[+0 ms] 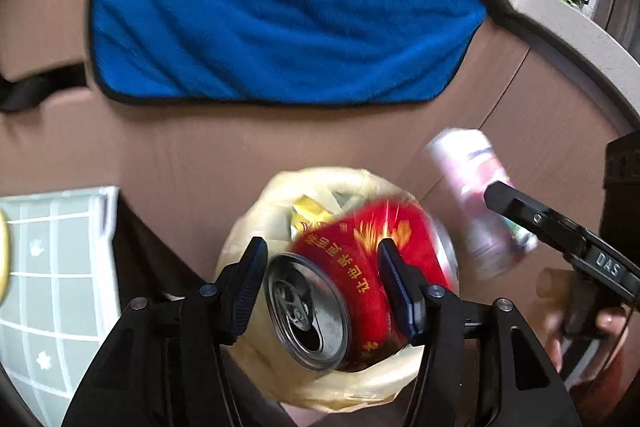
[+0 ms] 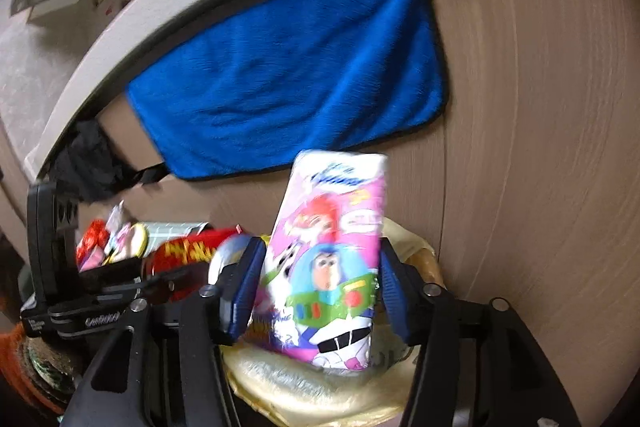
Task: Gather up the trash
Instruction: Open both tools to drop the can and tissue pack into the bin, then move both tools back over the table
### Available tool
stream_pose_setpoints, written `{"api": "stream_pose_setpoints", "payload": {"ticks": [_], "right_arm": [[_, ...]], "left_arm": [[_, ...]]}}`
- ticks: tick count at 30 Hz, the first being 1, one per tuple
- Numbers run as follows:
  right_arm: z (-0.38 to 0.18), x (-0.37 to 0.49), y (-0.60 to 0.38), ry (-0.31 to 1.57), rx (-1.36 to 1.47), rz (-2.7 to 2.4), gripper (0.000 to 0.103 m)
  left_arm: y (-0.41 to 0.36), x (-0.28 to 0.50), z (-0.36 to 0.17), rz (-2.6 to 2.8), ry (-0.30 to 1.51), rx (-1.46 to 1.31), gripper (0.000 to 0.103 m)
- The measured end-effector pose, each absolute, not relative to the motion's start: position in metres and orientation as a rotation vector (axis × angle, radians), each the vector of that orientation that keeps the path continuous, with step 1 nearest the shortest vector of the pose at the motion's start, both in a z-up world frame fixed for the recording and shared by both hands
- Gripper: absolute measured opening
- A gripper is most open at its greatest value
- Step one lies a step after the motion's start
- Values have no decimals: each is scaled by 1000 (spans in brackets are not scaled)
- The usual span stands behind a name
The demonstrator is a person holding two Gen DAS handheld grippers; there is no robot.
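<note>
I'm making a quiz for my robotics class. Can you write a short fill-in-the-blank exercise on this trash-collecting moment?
1. The left gripper holds a red drink ____ over the yellow trash bag.
2. The right gripper holds a cartoon-printed ____ pack.
3. The cloth hanging on the cabinet front is ____ in colour.

Missing words: can; tissue; blue

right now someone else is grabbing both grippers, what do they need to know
Left gripper: shut on the red can, held over the yellow bin bag.
Right gripper: shut on the cartoon carton, also above the bag, beside the can.
Done: both pieces picked up and brought to the bag, which already holds some trash.
Left: drop the can and the carton in. More wrappers show beyond the left gripper; check those next.
</note>
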State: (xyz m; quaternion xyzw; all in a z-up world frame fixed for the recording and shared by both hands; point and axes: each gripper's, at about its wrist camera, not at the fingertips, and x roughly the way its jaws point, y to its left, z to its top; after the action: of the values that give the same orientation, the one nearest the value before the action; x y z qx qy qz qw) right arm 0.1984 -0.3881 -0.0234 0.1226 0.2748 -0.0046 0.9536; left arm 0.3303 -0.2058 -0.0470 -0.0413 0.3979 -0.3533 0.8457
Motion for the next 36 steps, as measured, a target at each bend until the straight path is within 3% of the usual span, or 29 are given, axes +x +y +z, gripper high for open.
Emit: {"api": "stream_pose_setpoints", "payload": {"ticks": [3,16,36], "right_arm": [[-36,205,-400,568,314,-12,53],[-46,194,-389,573,294,-36,56],[-1,213,-226,507,47,110,56]], "left_arm": [[-200,340,-54,-747,878,-150,68],[-136,321,-39,-548,748,-137,69],[90,286,-32,-218,599,-252,69]]}}
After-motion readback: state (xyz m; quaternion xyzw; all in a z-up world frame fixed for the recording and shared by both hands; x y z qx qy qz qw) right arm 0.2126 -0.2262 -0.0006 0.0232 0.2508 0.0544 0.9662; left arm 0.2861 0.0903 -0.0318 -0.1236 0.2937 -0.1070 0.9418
